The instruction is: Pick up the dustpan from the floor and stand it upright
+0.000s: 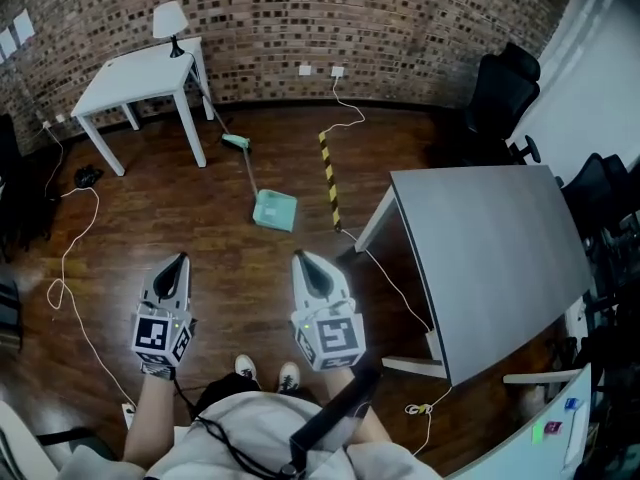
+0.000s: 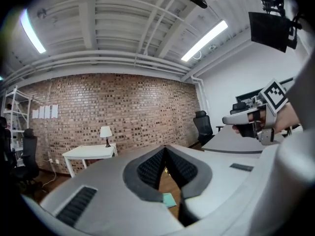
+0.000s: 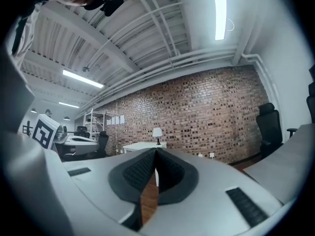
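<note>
Right gripper (image 3: 156,153) jaws together, nothing between. Far ahead: brick wall (image 3: 197,109), white desk (image 3: 141,145) carrying lamp (image 3: 157,132). Black chair (image 3: 268,127) far right. Wood floor (image 3: 147,200) below.

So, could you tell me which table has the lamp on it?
The small white table by the brick wall, with the lamp at its far corner; the grey table is larger.

left gripper (image 1: 180,260): grey, black-and-white marker cube
right gripper (image 1: 300,257): grey, same markers
dustpan (image 1: 275,209): mint green, ahead of both
strip (image 1: 329,180): yellow-black stripes, beyond right gripper
floor (image 1: 200,228): dark brown planks
wall (image 1: 400,18): red-brown brick
</note>
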